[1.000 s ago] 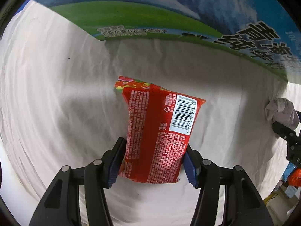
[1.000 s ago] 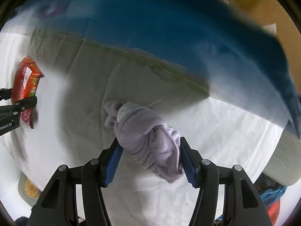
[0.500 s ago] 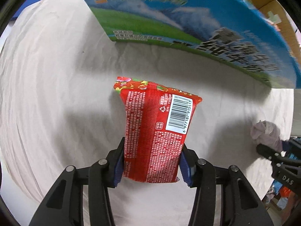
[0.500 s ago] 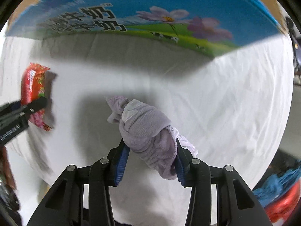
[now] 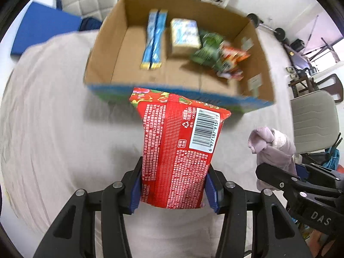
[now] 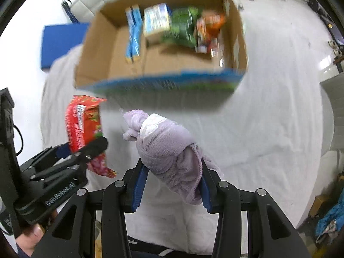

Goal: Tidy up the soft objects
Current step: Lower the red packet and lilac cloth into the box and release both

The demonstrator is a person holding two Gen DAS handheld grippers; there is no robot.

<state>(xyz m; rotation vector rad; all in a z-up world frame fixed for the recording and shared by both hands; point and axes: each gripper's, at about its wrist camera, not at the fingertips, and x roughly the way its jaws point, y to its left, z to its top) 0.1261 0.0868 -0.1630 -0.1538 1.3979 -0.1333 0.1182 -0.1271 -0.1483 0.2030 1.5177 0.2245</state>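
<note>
Your left gripper [image 5: 173,188] clamps the red packet [image 5: 178,150], long axis toward the cardboard box [image 5: 120,49]; right gripper [image 6: 171,186] clamps the lilac towel [image 6: 167,150], alongside.

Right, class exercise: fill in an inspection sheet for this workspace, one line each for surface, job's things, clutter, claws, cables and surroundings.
Surface: table under a wrinkled white cloth.
Job's things: red snack packet and rolled lilac towel, both held up short of the open cardboard box.
Clutter: inside the box, two blue sticks, a pale blue pack, green and orange snack bags, all blurred.
Claws: left claw shut on the packet; right claw shut on the towel.
Cables: a black cable at the left claw's body.
Surroundings: blue mat, padded chair, dumbbells on the floor.
</note>
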